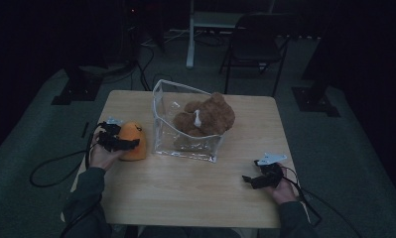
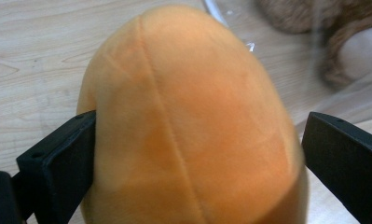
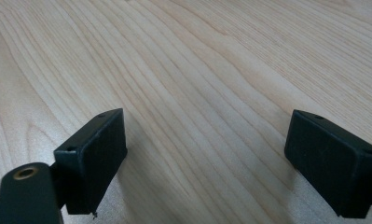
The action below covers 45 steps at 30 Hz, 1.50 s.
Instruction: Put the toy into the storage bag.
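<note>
My left hand-held gripper [image 2: 197,154] is released w/ jaws astride the soft orange egg-shaped plush [image 2: 188,126]; right hand-held gripper [image 3: 207,158] is released over the pale wood surface [image 3: 211,70].

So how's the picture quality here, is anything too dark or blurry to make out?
High view: very dim, the room behind nearly black, though the orange plush toy, brown teddy bear and clear bag are readable. Left gripper view: bright, the toy soft with closeness, the bear at top right out of focus. Right gripper view: well lit, the table's wood grain fairly sharp.
</note>
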{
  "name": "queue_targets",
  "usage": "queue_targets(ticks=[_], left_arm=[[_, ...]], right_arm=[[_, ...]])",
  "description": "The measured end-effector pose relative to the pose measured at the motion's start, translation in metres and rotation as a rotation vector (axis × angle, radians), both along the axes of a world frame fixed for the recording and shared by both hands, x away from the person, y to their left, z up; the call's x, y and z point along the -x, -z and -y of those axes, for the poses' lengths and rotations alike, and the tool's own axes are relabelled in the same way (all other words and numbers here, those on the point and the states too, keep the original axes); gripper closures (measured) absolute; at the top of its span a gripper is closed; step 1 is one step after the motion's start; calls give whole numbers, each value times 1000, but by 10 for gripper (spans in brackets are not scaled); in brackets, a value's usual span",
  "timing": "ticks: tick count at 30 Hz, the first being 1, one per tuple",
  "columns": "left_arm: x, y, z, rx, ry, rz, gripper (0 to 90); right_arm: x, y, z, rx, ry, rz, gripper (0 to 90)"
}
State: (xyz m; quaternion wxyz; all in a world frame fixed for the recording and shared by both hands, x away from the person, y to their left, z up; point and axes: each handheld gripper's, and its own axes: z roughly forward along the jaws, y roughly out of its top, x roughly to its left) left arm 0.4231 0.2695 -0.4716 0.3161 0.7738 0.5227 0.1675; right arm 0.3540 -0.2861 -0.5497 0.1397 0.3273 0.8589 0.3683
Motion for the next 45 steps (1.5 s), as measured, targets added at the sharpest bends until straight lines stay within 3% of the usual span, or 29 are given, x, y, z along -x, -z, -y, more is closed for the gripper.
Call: queue_targets(ticks=[2, 4, 9, 13, 25, 45], left_arm=[[0, 0, 1, -12, -7, 2, 27], [0, -1, 3, -57, -29, 0, 62], [2, -5, 7, -123, -38, 19, 219], [4, -6, 11, -147, -38, 48, 278], [8, -13, 12, -172, -25, 84, 354], [17, -34, 10, -142, -24, 155, 378]], right_arm=[[0, 0, 0, 0, 0, 0, 121], [0, 0, 0, 0, 0, -1, 121], [0, 0, 0, 0, 0, 0, 121], [0, 0, 0, 0, 0, 0, 121], [0, 0, 0, 0, 0, -1, 121], [0, 0, 0, 0, 0, 0, 121]])
